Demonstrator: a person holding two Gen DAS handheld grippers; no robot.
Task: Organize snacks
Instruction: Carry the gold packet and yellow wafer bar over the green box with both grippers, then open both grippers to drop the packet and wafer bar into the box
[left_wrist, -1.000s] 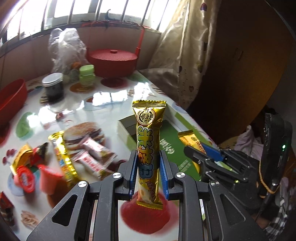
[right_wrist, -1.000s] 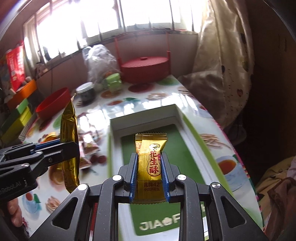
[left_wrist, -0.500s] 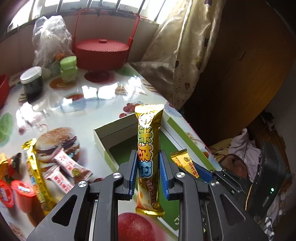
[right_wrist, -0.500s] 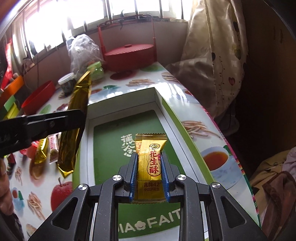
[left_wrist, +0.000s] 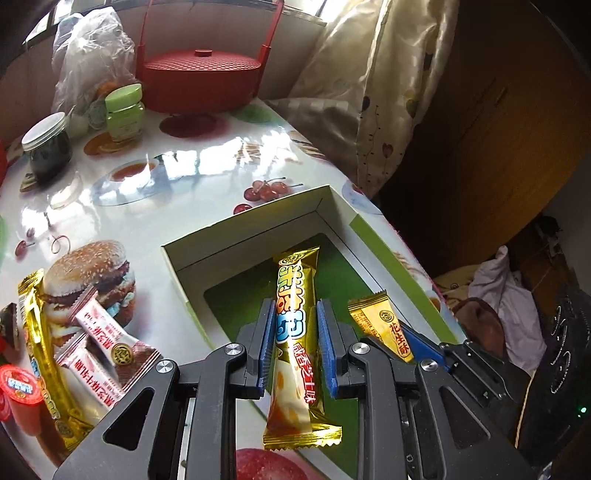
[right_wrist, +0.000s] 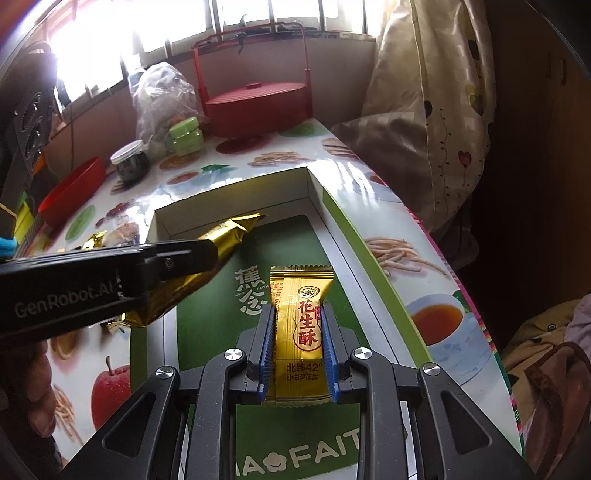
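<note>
While both hover over the box (right_wrist: 314, 192), each tool grips 1 gold snack.

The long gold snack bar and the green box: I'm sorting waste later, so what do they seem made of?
The long gold snack bar, held in the left claw, looks like glossy metallised plastic film: mirror-like glints and crimped, saw-toothed end seals. The green box looks like printed cardboard with a smooth, slightly shiny coating: thin straight walls, folded corners and plain white inner faces.
</note>
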